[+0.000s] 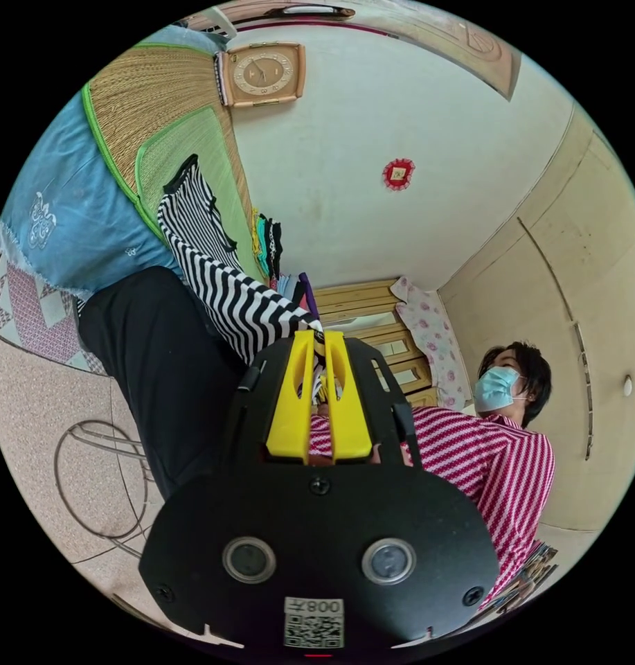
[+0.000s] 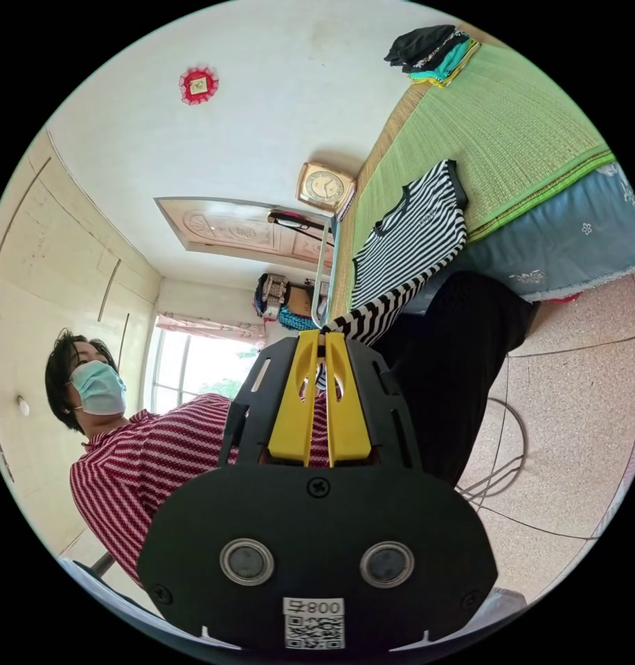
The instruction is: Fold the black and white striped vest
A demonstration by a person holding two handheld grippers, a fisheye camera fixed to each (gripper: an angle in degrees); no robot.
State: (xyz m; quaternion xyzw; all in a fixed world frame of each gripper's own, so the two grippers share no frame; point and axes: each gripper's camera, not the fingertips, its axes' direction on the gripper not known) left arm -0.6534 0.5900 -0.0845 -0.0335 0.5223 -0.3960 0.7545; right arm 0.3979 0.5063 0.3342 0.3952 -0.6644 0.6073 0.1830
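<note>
The black and white striped vest (image 1: 213,256) stretches from the green mat down to my left gripper (image 1: 320,337), whose yellow jaws are shut on its hem edge. In the right gripper view the same vest (image 2: 414,239) lies partly on the mat, its lower edge drawn taut to my right gripper (image 2: 322,337), jaws shut on the cloth. Both views are rolled sideways. A person in a red and white striped top (image 1: 501,464) and black trousers (image 2: 455,360) stands at the bed's edge, holding the grippers.
A green woven mat (image 2: 497,131) covers the bed over a blue sheet (image 1: 61,201). A stack of folded clothes (image 2: 431,48) lies at the mat's far end by the wall. A clock (image 1: 262,73) leans against the wall. Wooden drawers (image 1: 372,325) stand behind.
</note>
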